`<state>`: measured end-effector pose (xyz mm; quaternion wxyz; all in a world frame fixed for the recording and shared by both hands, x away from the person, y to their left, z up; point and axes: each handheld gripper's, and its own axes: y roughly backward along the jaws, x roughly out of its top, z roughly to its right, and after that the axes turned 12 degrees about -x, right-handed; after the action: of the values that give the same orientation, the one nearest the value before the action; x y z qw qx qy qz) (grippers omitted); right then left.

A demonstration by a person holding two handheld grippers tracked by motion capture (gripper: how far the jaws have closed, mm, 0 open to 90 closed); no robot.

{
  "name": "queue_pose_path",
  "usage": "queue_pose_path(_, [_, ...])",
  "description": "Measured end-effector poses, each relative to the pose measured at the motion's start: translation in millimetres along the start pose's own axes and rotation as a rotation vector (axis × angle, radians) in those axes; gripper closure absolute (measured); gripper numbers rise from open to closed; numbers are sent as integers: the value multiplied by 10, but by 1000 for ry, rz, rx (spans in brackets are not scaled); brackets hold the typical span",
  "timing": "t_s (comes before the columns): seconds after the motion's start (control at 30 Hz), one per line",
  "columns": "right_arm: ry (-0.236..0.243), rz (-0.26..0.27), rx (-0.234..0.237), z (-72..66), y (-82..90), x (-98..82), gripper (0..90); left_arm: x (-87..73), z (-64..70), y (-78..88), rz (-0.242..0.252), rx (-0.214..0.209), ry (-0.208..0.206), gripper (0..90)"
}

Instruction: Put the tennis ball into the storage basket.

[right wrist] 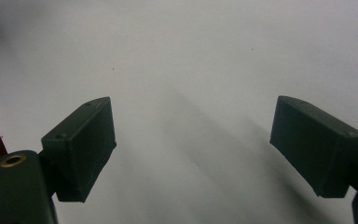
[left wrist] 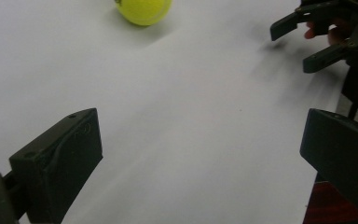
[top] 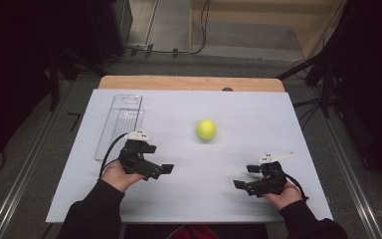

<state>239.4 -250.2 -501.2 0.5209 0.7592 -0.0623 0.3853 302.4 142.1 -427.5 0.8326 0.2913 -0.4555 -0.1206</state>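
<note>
Reaching for the fuzzy yellow-green tennis ball (top: 206,129) looks like the step in hand, and neither gripper is on it yet. The ball is sitting alone on the white worktop (top: 258,114), toward the far middle, well apart from both hands and from the clear plastic tray (top: 122,117) lying along the far left side.

The left gripper (top: 158,168) is hovering low over the worktop near the person's edge, its fingers (left wrist: 58,161) standing wide apart with nothing between them, angled across toward the right hand. In the left gripper view the ball (left wrist: 143,10) is showing at the top edge, off to one side of the fingers' line. The right gripper (top: 245,177) is hanging on the opposite side, pointing inward, its fingers (right wrist: 81,144) also spread and empty over bare white surface.

To do this well, I judge the nearer left gripper should be turning to face the ball squarely, keeping the fingers spread until they straddle its widest part, then closing gently, since a round ball will likely roll off if nudged on one side.
</note>
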Motion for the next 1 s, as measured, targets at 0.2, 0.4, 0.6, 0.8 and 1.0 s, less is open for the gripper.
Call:
queue_pose_path(0.2, [-4, 3, 3, 4, 2, 1, 122, 96, 4, -81, -12, 16, -27, 0])
queue_pose_path(0.4, [-3, 1, 5, -3, 1, 1, 122, 178, -20, -139, -12, 25, -41, 0])
queue_pose_path(0.6, [-7, 1, 7, 2, -4, 5, 121, 268, -59, -202, 1, 26, -42, 0])
queue_pose_path(0.8, [-9, 4, 6, 18, -4, 2, 122, 377, -100, -266, 21, 30, -47, 0])
queue_pose_path(1.0, [-14, 4, 1, 25, -8, 0, 122, 478, -149, -325, 22, 22, -51, 0])
